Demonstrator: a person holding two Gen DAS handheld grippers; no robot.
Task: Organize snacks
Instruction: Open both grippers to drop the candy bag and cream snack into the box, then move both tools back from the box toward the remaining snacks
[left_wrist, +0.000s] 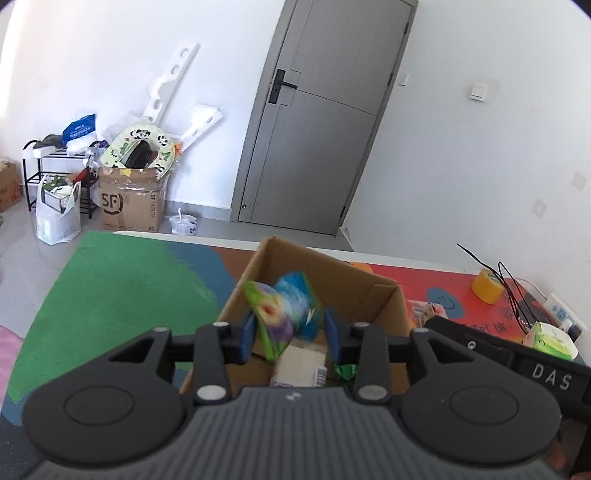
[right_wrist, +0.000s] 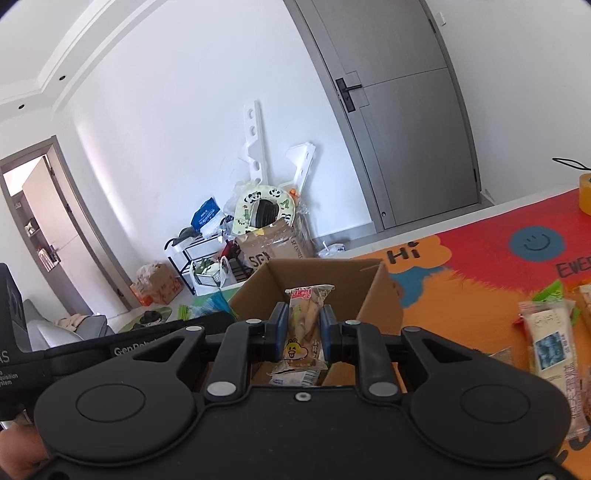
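Both tools tilt down over the cardboard box.

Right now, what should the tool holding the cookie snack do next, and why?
Probably open over the cardboard box. The right tool is clamped on the snack pack just above the box's open top, where another packet already lies, so letting go should drop it inside.

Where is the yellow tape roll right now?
Left wrist view: the yellow tape roll sits on the red mat area at far right, right of the cardboard box.
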